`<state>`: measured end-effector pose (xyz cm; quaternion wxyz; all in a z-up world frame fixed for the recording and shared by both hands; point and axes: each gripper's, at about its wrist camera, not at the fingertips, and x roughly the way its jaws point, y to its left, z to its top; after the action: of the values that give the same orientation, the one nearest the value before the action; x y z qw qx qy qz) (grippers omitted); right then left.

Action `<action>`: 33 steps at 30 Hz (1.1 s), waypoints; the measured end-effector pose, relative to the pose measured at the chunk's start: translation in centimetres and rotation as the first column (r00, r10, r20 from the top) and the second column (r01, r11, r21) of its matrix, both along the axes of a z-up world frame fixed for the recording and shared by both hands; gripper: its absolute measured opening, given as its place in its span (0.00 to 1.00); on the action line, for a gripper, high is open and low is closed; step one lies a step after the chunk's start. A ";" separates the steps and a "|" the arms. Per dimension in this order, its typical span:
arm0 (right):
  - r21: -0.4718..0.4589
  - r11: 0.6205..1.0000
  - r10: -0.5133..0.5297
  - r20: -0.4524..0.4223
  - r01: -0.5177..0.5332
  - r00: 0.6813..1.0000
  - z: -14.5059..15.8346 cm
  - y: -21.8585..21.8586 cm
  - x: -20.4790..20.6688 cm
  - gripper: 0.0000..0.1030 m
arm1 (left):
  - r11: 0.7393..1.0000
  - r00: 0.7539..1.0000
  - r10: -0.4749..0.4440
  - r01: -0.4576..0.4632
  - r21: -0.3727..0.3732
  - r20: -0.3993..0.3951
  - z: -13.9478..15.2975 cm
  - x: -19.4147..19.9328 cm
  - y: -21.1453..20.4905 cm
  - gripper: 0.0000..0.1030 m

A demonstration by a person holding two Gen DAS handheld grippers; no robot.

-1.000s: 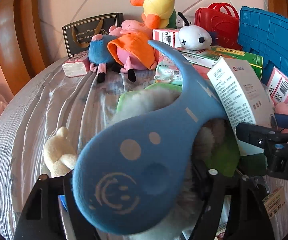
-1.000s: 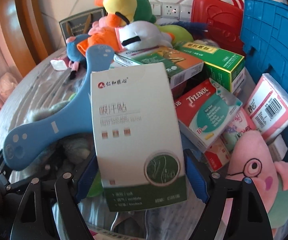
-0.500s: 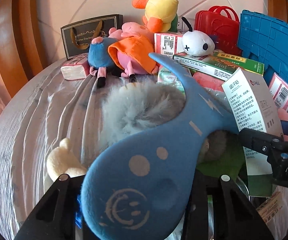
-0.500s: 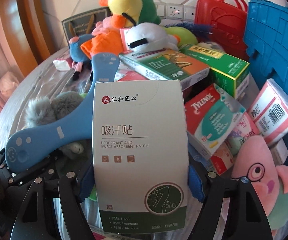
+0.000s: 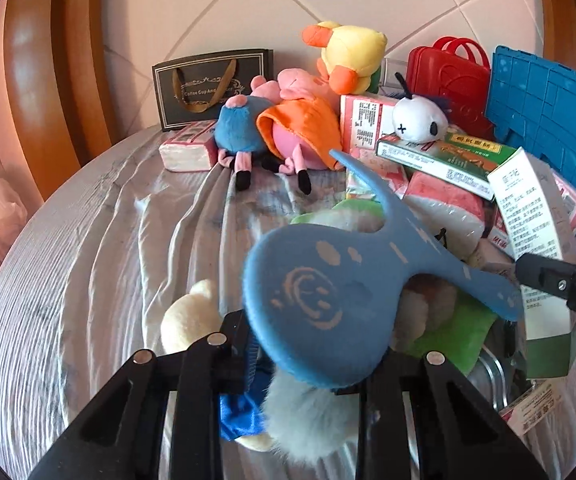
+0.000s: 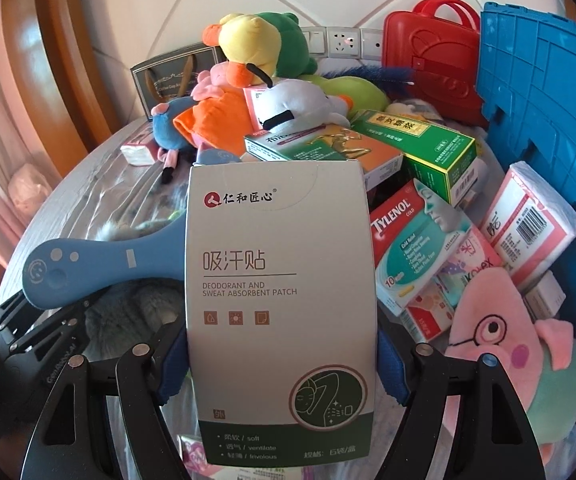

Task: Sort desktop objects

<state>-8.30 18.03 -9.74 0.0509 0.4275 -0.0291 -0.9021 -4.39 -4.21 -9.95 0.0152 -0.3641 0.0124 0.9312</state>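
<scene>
My left gripper (image 5: 303,364) is shut on a blue and grey plush toy (image 5: 327,292); its flat blue part with a smiley face rises over the cloth, and grey fur (image 5: 307,420) hangs below the fingers. The toy also shows in the right wrist view (image 6: 88,264). My right gripper (image 6: 280,364) is shut on a white and green sweat patch box (image 6: 280,304), held upright. The box also shows in the left wrist view (image 5: 535,236), at the right.
A pile at the back holds a yellow duck plush (image 5: 351,56), pig plushes (image 5: 295,128), medicine boxes (image 6: 415,136), a Tylenol box (image 6: 411,240) and tissue packs (image 6: 527,224). A blue crate (image 6: 547,160) stands at the right, a red case (image 6: 431,60) behind. A cream plush (image 5: 188,320) lies on the grey cloth (image 5: 88,260).
The blue plush has swung right and further out in my left gripper, its fur now hanging below. My right gripper has lifted the box a little, upright.
</scene>
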 end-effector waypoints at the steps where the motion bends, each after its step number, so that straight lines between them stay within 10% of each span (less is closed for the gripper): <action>1: 0.001 1.000 0.000 0.003 0.000 1.000 -0.1 -0.1 0.0 0.75 | 1.000 1.000 0.005 -0.005 -0.009 -0.004 -0.1 0.3 -0.3 0.30; 9: -0.004 1.000 0.001 0.012 -0.001 1.000 -0.8 -0.1 0.3 0.75 | 1.000 0.997 -0.005 0.005 -0.011 -0.081 1.4 2.7 -2.2 0.35; 23: 0.018 1.000 -0.007 0.006 0.007 1.000 -0.4 0.2 0.8 0.75 | 1.000 1.000 -0.023 0.023 0.004 -0.018 -1.2 1.9 -0.4 1.00; 26: 0.020 1.000 -0.014 0.003 0.014 1.000 -0.3 0.5 0.7 0.75 | 0.999 0.998 -0.051 0.052 0.009 -0.021 -0.7 0.4 0.3 1.00; 33: 0.013 0.999 -0.033 0.006 0.032 0.999 -0.4 0.9 0.2 0.75 | 0.911 0.908 -0.409 0.400 -0.100 -0.091 2.4 2.7 8.7 1.00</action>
<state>-8.11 18.95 -10.19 0.0334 0.4300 -0.0303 -0.9017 -1.72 4.54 -7.56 0.1929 -0.3020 0.1254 0.9251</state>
